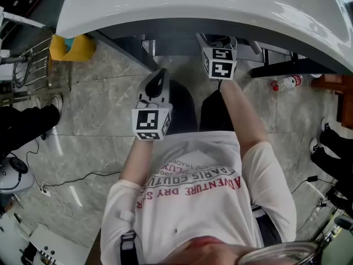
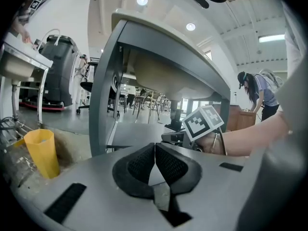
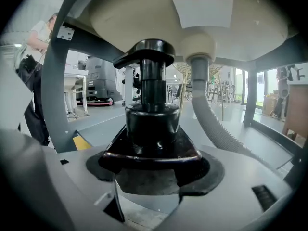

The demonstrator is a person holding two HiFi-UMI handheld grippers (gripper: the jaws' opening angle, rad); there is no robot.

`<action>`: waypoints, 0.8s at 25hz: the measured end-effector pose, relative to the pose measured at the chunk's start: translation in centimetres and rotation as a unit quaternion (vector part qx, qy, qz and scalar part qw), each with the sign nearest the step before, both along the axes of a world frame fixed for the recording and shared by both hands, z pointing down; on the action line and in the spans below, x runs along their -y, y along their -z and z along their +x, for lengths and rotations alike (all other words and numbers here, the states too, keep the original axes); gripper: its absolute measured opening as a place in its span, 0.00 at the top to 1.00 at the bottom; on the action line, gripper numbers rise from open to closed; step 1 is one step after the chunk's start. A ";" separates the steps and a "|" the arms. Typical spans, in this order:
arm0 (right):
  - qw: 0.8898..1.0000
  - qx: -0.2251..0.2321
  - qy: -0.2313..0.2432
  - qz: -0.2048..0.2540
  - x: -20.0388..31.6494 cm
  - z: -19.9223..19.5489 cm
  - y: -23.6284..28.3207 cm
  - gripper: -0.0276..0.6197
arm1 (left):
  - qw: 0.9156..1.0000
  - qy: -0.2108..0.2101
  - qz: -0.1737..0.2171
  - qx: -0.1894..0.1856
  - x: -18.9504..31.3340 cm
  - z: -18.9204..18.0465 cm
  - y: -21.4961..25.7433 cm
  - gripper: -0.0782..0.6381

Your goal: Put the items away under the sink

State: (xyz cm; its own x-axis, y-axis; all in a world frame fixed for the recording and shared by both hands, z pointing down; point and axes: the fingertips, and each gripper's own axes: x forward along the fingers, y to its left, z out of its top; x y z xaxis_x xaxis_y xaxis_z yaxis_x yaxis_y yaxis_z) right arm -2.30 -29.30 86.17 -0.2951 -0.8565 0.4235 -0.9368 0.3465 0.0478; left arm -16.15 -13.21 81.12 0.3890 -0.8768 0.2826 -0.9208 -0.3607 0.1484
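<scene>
My right gripper (image 3: 151, 153) is shut on a black pump bottle (image 3: 151, 114), held upright by its dark shoulder just below the underside of the sink basin (image 3: 144, 13). In the head view its marker cube (image 1: 219, 61) reaches under the white sink (image 1: 193, 4), and its jaws and the bottle are hidden there. My left gripper (image 2: 155, 163) is shut with its pads touching and nothing between them. It hangs lower and to the left (image 1: 156, 84), in front of the sink, over the floor.
A grey corrugated drain hose (image 3: 211, 124) drops from the basin just right of the bottle. The sink's grey frame legs (image 2: 103, 90) stand on either side. A yellow cup (image 2: 42, 150) sits on the floor to the left, and a plastic bottle (image 1: 287, 83) lies at the right.
</scene>
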 end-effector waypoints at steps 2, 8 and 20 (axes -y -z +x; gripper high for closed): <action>1.000 -0.001 -0.018 -0.003 0.3 0.1 -0.1 0.38 | 1.000 -0.001 0.000 0.000 -0.2 0.0 -0.1 0.85; 0.997 0.004 -0.074 -0.002 1.5 0.4 -0.2 0.38 | 1.000 0.002 -0.006 -0.005 -0.2 0.0 -0.7 0.85; 0.996 0.007 -0.085 0.010 3.3 0.5 0.0 0.38 | 1.000 -0.005 -0.007 -0.021 -0.6 0.6 -1.0 0.85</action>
